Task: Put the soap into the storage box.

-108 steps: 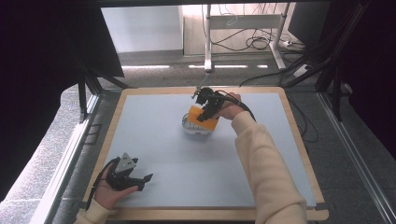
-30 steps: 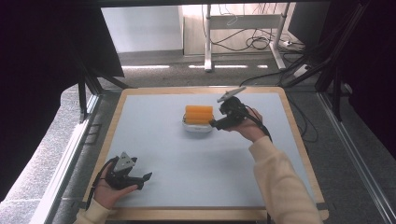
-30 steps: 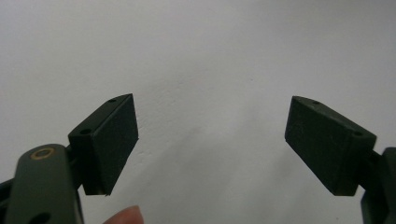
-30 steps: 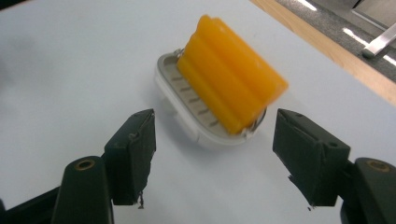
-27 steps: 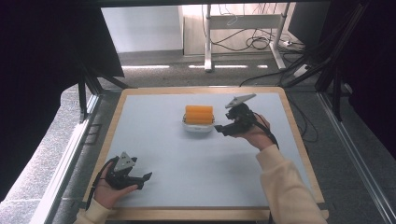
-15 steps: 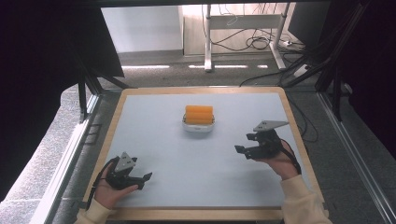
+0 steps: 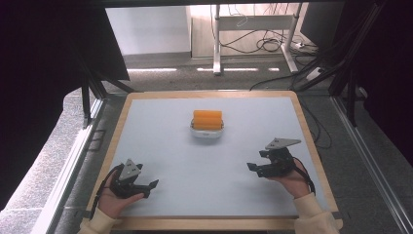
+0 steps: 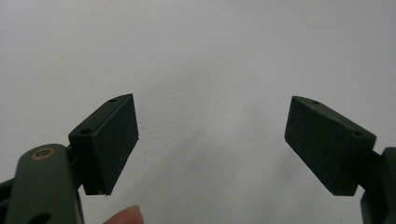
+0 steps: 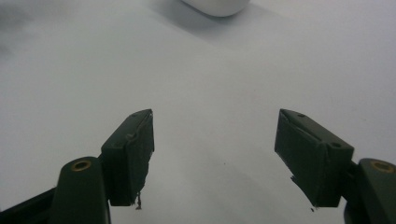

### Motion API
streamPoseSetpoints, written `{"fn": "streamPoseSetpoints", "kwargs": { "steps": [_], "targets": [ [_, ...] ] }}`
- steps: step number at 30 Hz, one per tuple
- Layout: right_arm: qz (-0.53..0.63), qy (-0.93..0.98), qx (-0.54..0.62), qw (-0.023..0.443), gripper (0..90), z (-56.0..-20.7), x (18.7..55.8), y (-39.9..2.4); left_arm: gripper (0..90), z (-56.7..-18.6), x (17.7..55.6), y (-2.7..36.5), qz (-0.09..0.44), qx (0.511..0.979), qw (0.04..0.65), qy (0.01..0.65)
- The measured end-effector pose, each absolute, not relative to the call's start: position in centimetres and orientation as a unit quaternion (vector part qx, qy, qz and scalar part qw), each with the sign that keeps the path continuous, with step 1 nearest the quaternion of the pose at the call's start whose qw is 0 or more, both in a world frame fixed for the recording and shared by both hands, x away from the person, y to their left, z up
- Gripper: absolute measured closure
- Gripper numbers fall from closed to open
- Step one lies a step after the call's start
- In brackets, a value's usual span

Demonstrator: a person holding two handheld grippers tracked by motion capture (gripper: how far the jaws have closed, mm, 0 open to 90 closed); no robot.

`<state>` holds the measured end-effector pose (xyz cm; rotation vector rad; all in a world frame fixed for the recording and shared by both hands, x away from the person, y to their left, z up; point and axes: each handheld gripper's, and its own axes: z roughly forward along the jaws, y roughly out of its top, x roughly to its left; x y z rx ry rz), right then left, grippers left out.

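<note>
Two claws rest low over the bench (image 7: pixel 165 146), both open and empty. Orange block (image 7: pixel 207 119) sits in the white dish (image 7: pixel 207 133) at bench centre, well apart from each, presumably released there. Right claw (image 7: pixel 254 167) is held level, jaws pointing left toward the dish. Left claw (image 7: pixel 146 186) lies near the front edge, jaws angled right

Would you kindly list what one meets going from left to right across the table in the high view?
Left gripper → orange block sitting in the white bowl → right gripper, all over the pale table.
</note>
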<state>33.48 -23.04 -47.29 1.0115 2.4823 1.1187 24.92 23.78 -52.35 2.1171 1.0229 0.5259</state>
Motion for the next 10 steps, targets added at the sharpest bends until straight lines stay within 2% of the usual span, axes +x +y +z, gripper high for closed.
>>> {"fn": "streamPoseSetpoints", "kwargs": {
  "steps": [10],
  "targets": [
    [0.382,0.847,0.344,0.136,22.6,-47.34,33.39,-23.16,17.4,-52.01,25.52,23.88,0.207,0.814,0.362,0.404]
  ]
}}
